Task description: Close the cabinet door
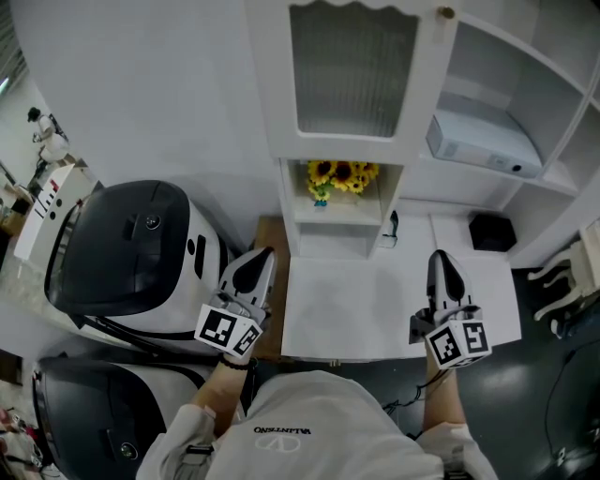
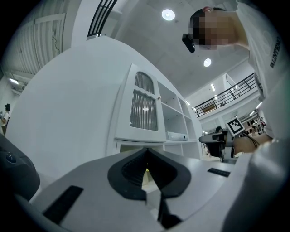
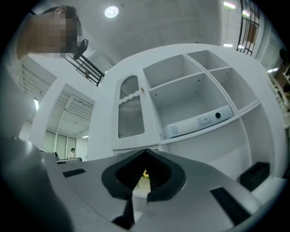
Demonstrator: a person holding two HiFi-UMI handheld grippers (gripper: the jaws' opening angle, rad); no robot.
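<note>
two grippers hover low over a white tabletop (image 1: 356, 309) in the head view, both aimed toward 12 o'clock. at 9 o'clock, off the tabletop, stand black-and-white machines (image 1: 131, 253). the left gripper (image 1: 261, 258) is at about 7 o'clock from the picture's middle, just beside the tabletop's left edge. the left gripper view shows its jaws pressed together with nothing between them. at 12 o'clock rises the white cabinet door (image 1: 352, 70), a ribbed glass panel in a white frame, with a small knob (image 1: 447, 12) at its right edge. whether it sits flush or ajar i cannot tell. below it, a cubby holds yellow sunflowers (image 1: 342, 174). the right gripper (image 1: 439, 261) is at about 4 o'clock over the tabletop, well apart from the door. its jaws are also together and empty. at 2 o'clock are open shelves (image 1: 525, 84) carrying a white box (image 1: 483, 141). a black box (image 1: 491, 232) sits on the tabletop at 3 o'clock.
</note>
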